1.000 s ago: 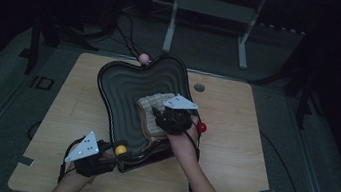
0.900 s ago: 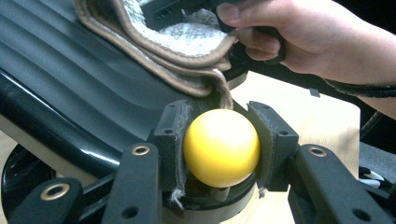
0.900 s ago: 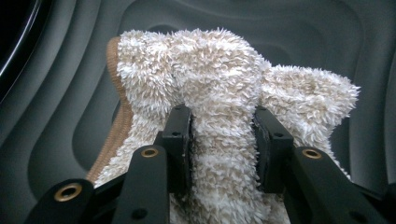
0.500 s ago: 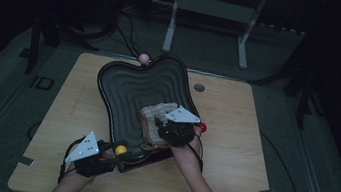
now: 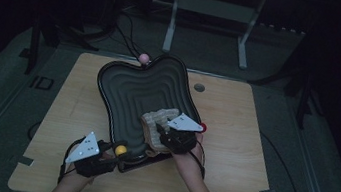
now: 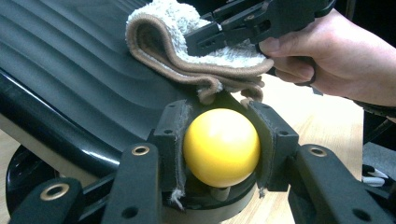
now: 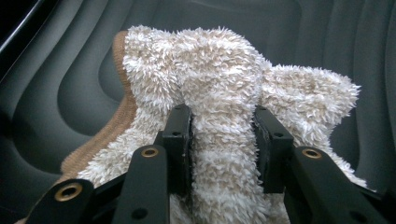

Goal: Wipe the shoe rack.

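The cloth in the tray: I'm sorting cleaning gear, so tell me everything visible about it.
The cloth is cream, shaggy terry with a tan knitted edge, folded and bunched into thick layers. It lies on the ridged floor of the black tray, near its front edge. The right tongs pinch a fold of it; the yellow ball sits just below its hanging edge.

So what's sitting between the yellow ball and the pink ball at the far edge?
The black ridged tray spans that stretch between the yellow ball and the pink ball, as the high view shows.
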Demonstrator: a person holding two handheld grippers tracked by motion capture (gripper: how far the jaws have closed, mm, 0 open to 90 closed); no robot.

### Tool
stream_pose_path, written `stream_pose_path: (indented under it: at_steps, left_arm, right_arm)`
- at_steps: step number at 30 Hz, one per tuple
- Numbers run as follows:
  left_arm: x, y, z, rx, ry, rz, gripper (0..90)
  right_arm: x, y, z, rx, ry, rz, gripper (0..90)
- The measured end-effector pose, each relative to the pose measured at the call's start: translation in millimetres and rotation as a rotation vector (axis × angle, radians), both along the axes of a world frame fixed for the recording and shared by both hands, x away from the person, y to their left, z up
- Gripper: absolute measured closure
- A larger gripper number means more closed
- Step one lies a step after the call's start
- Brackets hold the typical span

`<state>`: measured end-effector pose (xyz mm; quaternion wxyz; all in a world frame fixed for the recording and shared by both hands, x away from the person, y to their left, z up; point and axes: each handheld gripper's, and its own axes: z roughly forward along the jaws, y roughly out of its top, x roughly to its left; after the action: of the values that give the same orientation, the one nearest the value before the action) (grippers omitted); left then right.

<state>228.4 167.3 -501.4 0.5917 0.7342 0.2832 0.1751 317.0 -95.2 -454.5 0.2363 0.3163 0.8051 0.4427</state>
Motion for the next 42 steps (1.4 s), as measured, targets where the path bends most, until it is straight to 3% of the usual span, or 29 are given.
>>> stream_pose_path:
  at_steps: [10, 17, 22, 24, 28, 31, 36, 42]
  left_arm:
    - [-6.0, 2.6, 1.1, 0.006, -0.017, 0.005, 53.5]
    - [-24.1, 15.1, 0.0, -0.018, -0.037, 0.083, 49.2]
    - [-35.4, 18.5, -7.6, -0.016, -0.007, 0.099, 48.7]
    - [-39.6, 18.7, -14.2, -0.025, 0.024, 0.106, 47.5]
    - [-42.3, 16.2, -30.7, 0.023, 0.099, 0.125, 46.3]
    - [-37.5, 12.9, -38.0, 0.036, 0.146, 0.121, 46.2]
    - [-28.6, 6.0, -45.2, 0.043, 0.181, 0.103, 46.4]
    - [-18.4, -7.9, -51.4, 0.089, 0.177, 0.113, 53.9]
  right_arm:
    - [0.4, -0.3, 0.4, 0.002, 0.01, -0.001, 62.9]
    - [1.1, -0.2, 0.9, 0.002, 0.015, -0.001, 62.9]
    - [1.1, -0.2, 1.1, 0.003, 0.016, -0.001, 62.8]
    - [1.2, -0.2, 1.1, 0.004, 0.019, -0.003, 62.8]
    - [1.3, -0.7, 0.8, 0.01, 0.019, -0.002, 62.8]
    - [1.3, -0.8, 0.9, 0.012, 0.021, -0.002, 62.8]
    - [1.6, -1.4, 1.1, 0.016, 0.027, 0.001, 62.7]
    - [1.5, -1.3, 1.1, 0.017, 0.025, -0.001, 62.6]
